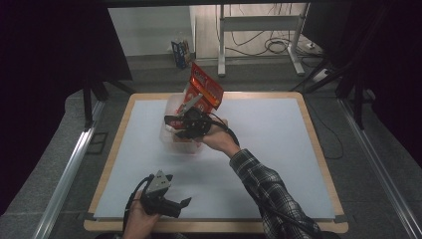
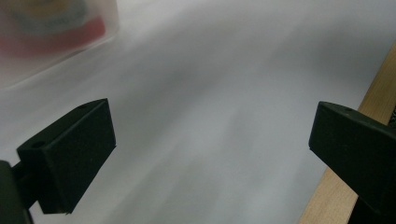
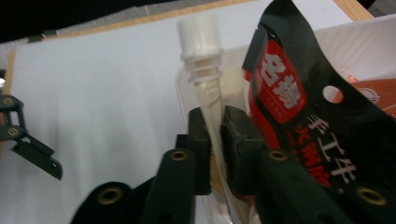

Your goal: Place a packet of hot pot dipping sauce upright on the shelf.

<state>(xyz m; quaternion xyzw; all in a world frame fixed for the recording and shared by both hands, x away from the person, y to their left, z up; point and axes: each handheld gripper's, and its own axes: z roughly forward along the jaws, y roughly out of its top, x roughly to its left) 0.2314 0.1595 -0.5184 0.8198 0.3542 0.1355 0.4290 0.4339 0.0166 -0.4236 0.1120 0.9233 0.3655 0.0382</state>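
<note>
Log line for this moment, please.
right tool: shut on pouch, over tub | left tool: open, near table edge

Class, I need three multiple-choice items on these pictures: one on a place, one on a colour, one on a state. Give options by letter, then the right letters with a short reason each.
1. Where is the clear plastic tub?
A. on the white table top
B. on the floor
C. in the left gripper

2. What colour is the cap of the spout pouch?
A. blue
B. white
C. green

3. How does the left gripper stand?
A. shut on the snack bag
B. shut on the cap
C. open, with nothing between its jaws

Answers: 1 A, the tub stands on the table towards its far side. 2 B, the right gripper view shows a white ridged cap. 3 C, its jaws stand wide apart over bare table.
</note>
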